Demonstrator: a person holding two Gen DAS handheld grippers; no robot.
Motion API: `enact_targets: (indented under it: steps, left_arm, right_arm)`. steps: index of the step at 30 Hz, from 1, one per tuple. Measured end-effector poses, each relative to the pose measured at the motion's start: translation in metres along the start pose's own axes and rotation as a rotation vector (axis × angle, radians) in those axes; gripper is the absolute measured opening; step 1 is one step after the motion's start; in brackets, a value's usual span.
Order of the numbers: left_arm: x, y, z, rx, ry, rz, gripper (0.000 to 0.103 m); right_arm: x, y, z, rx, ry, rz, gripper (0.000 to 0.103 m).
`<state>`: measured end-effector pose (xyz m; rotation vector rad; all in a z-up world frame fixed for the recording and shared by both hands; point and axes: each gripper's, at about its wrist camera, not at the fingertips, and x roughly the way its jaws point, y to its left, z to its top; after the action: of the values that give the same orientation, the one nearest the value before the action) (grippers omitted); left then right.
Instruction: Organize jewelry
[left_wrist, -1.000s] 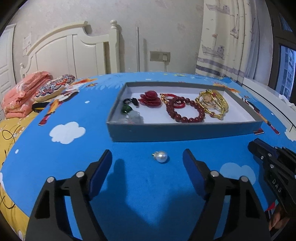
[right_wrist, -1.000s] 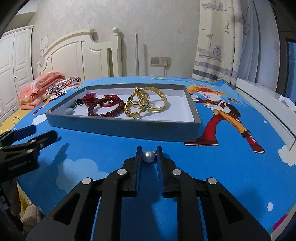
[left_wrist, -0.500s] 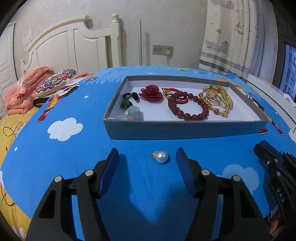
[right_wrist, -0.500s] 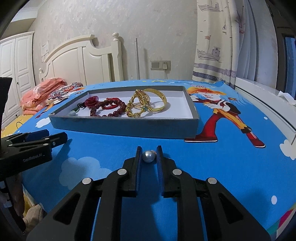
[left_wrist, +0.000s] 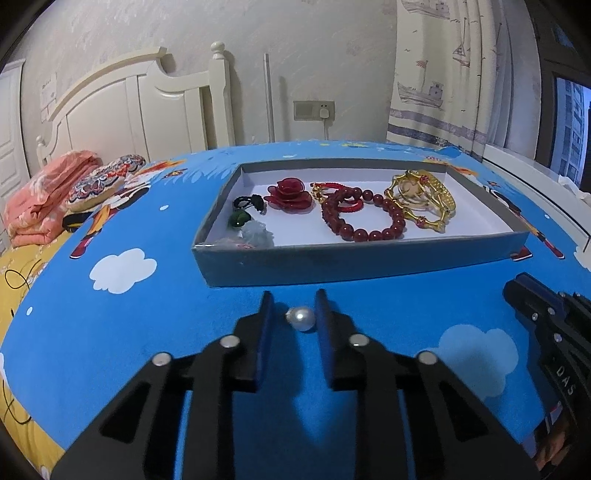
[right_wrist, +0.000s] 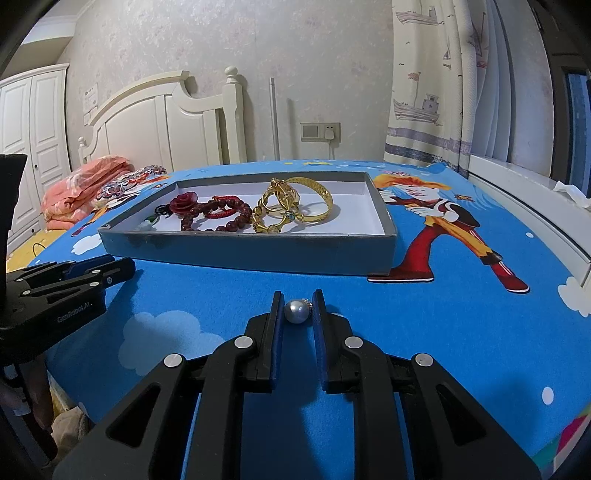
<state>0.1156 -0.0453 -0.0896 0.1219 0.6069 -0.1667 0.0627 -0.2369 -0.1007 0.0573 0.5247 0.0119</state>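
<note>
White pearl (left_wrist: 302, 319) with a small metal cap lies on the blue cartoon bed sheet (left_wrist: 147, 332) between the fingers of the left tongs (left_wrist: 293, 308), just inside their tips. Those tongs have just been closing around it: the pearl's round side meets the right-hand pad, while a sliver of sheet shows between its cap and the left-hand pad, so they are not clamped on it. A second, grey-blue pearl (right_wrist: 296, 312) sits at the tips of the right tongs (right_wrist: 298, 301), squeezed between both pads, with its cap against the right-hand one. Just beyond both pairs of tongs stands a shallow grey box (left_wrist: 332, 266), its near wall facing them. Inside it lie a red bead bracelet (left_wrist: 364, 234), gold bangles (left_wrist: 424, 199) and a red rose ornament (left_wrist: 290, 192). The two tongs are well apart, side by side.
</note>
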Motion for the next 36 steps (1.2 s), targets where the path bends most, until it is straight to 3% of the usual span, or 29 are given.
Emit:
enact_targets:
  steps: [15, 36]
  left_arm:
    - [-0.014, -0.006, -0.019, 0.061, -0.093, 0.029, 0.017]
    - [-0.038, 0.001, -0.017, 0.031, -0.114, -0.016, 0.017]
  right_arm:
    - [-0.005, -0.001, -0.002, 0.008, -0.021, 0.007, 0.016]
    - [-0.021, 0.032, -0.005, -0.098, -0.033, 0.038, 0.016]
